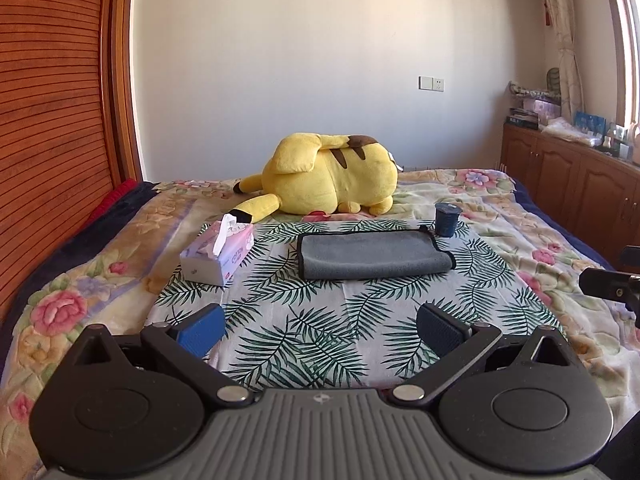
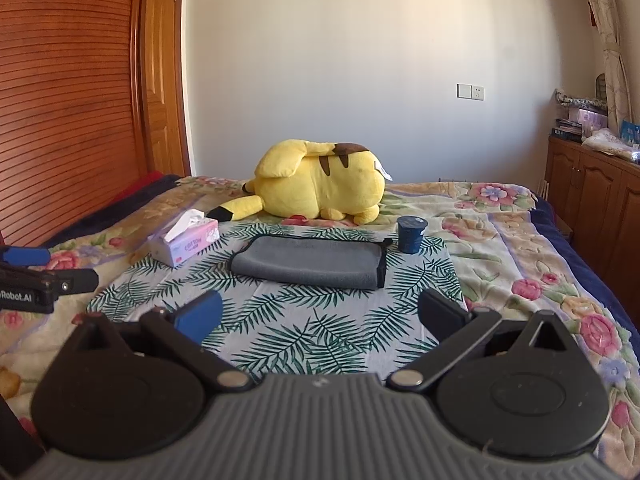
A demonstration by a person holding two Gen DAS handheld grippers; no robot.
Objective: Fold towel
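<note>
My left gripper point(image 1: 320, 330) is spread wide, holding nothing; its blue pad and dark pad stand well apart above the palm-leaf cloth point(image 1: 320, 332). My right gripper point(image 2: 320, 316) is likewise spread wide and empty. The grey towel point(image 1: 374, 256) lies folded flat on the palm-leaf cloth, ahead of both sets of fingers and apart from them. In the left wrist view it sits centred between the two pads, slightly right of centre. In the right wrist view the grey towel point(image 2: 308, 264) also lies ahead, between the pads. No finger touches it.

A tissue box point(image 1: 218, 254) stands to the left of the towel. A dark cup point(image 1: 447, 219) stands just beside the towel's far right corner. A yellow plush toy point(image 1: 324, 178) lies behind the towel on the floral bedspread point(image 1: 80, 280)
</note>
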